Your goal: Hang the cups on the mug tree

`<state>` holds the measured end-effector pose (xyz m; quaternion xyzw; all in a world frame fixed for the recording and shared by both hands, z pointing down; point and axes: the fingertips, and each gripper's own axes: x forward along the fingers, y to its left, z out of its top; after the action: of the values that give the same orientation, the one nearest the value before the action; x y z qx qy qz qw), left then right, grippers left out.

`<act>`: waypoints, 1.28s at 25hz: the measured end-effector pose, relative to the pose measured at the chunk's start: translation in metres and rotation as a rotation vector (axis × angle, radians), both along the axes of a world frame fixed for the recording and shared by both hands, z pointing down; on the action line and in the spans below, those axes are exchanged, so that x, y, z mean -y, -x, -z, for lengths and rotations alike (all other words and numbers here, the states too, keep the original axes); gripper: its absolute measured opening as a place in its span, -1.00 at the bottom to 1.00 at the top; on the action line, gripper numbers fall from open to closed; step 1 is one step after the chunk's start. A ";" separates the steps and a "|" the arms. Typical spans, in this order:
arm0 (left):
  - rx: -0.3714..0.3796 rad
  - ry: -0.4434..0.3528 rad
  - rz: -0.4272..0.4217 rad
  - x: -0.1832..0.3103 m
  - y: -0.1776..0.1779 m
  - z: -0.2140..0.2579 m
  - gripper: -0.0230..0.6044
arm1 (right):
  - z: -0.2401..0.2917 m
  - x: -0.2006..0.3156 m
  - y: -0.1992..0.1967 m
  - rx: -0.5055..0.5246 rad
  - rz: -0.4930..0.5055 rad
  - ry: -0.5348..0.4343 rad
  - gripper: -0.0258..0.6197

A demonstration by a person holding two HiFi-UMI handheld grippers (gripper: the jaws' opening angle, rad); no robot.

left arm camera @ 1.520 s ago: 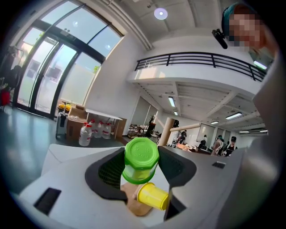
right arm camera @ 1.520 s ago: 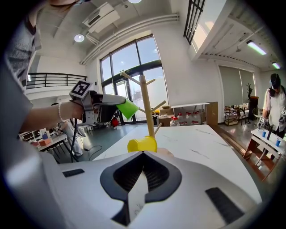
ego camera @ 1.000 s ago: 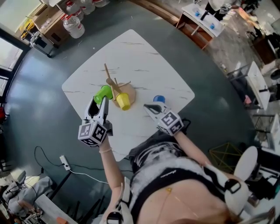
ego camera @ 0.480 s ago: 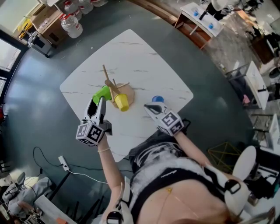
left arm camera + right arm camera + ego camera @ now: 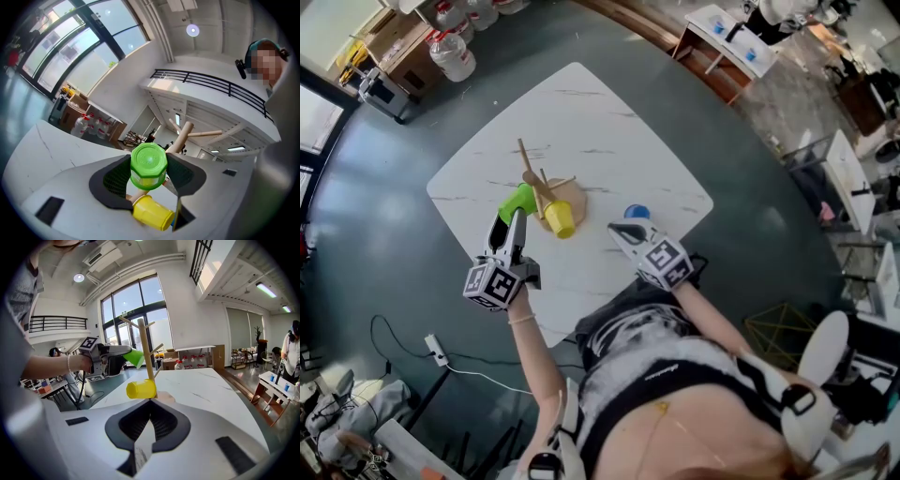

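Left gripper (image 5: 515, 219) barely shifts, only rolls — fingers clamped on the green cup (image 5: 148, 165) beside the tree (image 5: 535, 172), likely lining up a peg. Yellow cup (image 5: 561, 219) hangs already — right gripper (image 5: 149, 422) fingers closed, empty.

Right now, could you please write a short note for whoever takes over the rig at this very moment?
Left hand-held gripper: shut on the green cup, held up beside the mug tree; whether its handle is over a peg cannot be told.
Right hand-held gripper: shut, empty, near the blue cup.
Done: the yellow cup hangs on a low peg.
Left: hang and release the green cup, then hang the blue cup, which stands on the table.
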<state>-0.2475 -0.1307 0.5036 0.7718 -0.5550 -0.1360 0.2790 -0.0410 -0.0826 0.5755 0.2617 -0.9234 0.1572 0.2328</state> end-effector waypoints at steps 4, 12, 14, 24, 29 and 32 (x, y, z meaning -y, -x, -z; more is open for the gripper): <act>0.008 -0.001 0.001 0.001 -0.001 -0.002 -0.14 | 0.001 0.000 0.001 0.009 0.004 -0.016 -0.91; 0.035 0.019 -0.027 0.001 -0.009 -0.012 0.02 | 0.001 -0.001 -0.001 -0.002 -0.007 -0.005 -0.91; 0.043 0.024 -0.025 -0.001 -0.010 -0.014 0.05 | 0.000 -0.001 -0.001 0.002 -0.009 -0.009 -0.91; 0.111 0.053 -0.025 -0.015 -0.012 -0.019 0.09 | 0.001 -0.005 -0.006 0.003 -0.030 -0.007 -0.91; 0.153 0.069 -0.027 -0.025 -0.018 -0.021 0.09 | 0.002 -0.009 -0.009 0.009 -0.033 -0.011 -0.91; 0.172 0.077 -0.022 -0.029 -0.023 -0.021 0.09 | 0.002 -0.008 -0.011 0.016 -0.026 -0.013 -0.91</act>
<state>-0.2240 -0.1019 0.5250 0.7753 -0.5732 -0.0448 0.2612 -0.0296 -0.0742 0.5734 0.2742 -0.9226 0.1564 0.2218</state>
